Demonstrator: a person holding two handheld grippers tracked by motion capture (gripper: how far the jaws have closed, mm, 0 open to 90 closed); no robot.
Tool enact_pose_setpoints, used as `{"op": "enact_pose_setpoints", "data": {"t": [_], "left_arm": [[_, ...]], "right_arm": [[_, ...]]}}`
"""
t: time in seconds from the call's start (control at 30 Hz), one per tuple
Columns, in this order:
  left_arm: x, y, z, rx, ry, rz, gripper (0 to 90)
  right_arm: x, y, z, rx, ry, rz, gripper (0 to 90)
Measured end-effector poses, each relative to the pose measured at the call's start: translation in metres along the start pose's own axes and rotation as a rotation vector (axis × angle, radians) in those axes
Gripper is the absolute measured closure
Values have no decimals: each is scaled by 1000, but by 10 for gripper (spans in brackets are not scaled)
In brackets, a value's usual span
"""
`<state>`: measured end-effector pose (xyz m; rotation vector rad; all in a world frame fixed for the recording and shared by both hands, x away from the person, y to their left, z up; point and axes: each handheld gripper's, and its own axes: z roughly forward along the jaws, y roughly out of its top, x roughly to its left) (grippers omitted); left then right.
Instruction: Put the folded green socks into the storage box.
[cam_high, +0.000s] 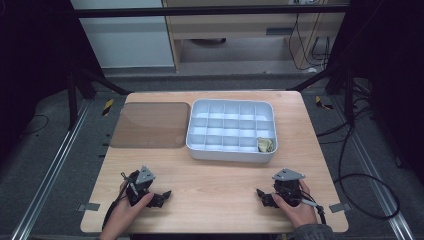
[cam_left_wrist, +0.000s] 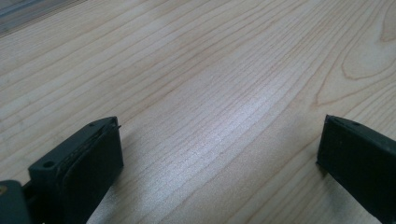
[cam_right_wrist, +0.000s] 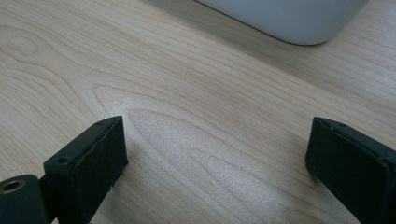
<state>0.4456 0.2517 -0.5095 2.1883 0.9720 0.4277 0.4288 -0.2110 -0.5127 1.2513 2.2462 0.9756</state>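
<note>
– While both grippers rest at the desk's near edge, which step is this?
– The start, I'd say: left gripper (cam_high: 161, 196) and right gripper (cam_high: 263, 196) have fingers apart, empty. The tray (cam_high: 231, 152) sits mid-desk, lid (cam_high: 150, 125) beside it; next comes a reach for that lid.
</note>
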Motion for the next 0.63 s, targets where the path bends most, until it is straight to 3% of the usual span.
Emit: {"op": "enact_pose_setpoints", "data": {"t": [0.4, 0.63], "left_arm": [[2, 2, 2, 0, 0, -1, 0], [7, 6, 6, 0, 15, -18, 0]], "right_arm": [[-2, 4, 5, 14, -7, 1, 4], [-11, 11, 12, 14, -59, 56, 4]]}}
